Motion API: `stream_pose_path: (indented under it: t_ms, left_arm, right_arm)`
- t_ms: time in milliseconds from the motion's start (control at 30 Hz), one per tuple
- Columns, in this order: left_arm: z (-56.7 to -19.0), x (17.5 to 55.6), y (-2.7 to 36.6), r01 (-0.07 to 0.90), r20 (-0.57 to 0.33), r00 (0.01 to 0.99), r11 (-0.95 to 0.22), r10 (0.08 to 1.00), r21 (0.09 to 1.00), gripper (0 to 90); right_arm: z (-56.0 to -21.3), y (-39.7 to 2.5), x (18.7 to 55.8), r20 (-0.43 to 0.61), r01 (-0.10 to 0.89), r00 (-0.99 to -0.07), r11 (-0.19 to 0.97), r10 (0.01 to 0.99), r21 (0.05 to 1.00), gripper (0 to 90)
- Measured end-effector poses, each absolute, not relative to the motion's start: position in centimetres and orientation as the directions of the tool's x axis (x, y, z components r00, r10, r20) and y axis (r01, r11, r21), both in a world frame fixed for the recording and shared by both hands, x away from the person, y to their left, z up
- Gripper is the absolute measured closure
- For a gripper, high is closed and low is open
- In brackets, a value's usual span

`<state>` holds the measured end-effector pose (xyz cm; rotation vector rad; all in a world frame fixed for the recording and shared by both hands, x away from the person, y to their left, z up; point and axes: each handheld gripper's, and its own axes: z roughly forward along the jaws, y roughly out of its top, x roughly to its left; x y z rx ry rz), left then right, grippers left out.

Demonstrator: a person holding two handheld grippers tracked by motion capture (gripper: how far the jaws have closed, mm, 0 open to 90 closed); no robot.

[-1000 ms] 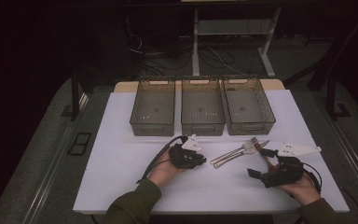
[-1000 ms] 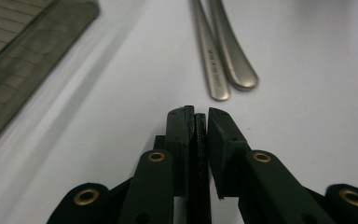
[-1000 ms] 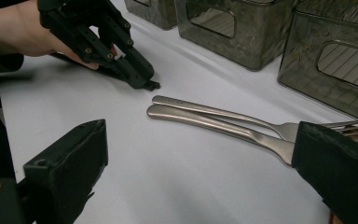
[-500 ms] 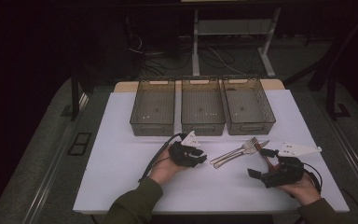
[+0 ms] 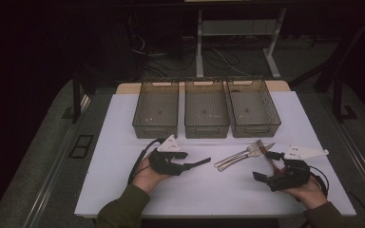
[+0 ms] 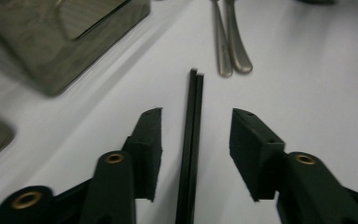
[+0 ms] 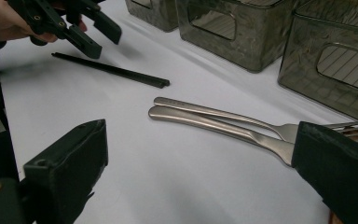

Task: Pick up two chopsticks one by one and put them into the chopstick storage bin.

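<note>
Chopsticks (image 6: 191,140) flat between spread left jaws | left gripper (image 6: 196,140) low | right gripper (image 7: 200,172) jaws spread

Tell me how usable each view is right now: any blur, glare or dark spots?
High view: the room is dark and only the white table is lit. Left gripper view: the bins are blurred, the black chopsticks fairly sharp. Right gripper view: its near jaws are soft, with glare streaks along the fork handles.

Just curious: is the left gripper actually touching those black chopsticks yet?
Apart. In the left gripper view the chopsticks lie on the table between the open jaws of the left gripper, with white table showing on both sides of them.
</note>
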<state>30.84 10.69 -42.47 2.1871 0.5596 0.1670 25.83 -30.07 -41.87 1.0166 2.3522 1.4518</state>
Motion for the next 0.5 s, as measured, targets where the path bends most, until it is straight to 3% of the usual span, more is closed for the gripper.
stream_pose_path:
  t_ms: [233, 500]
  left_arm:
    - [-42.5, 28.8, 13.9, 0.339, -0.049, 0.871, -0.524, 0.490, 0.782, 74.7]
    - [-43.9, 28.5, 14.6, 0.339, -0.038, 0.879, -0.567, 0.476, 0.751, 81.3]
  right_arm:
    - [-41.9, -30.1, 25.8, 0.178, 0.447, -0.745, 0.284, 0.643, 0.848, 3.1]
    - [-42.0, -30.0, 25.8, 0.168, 0.441, -0.747, 0.290, 0.643, 0.850, 3.1]
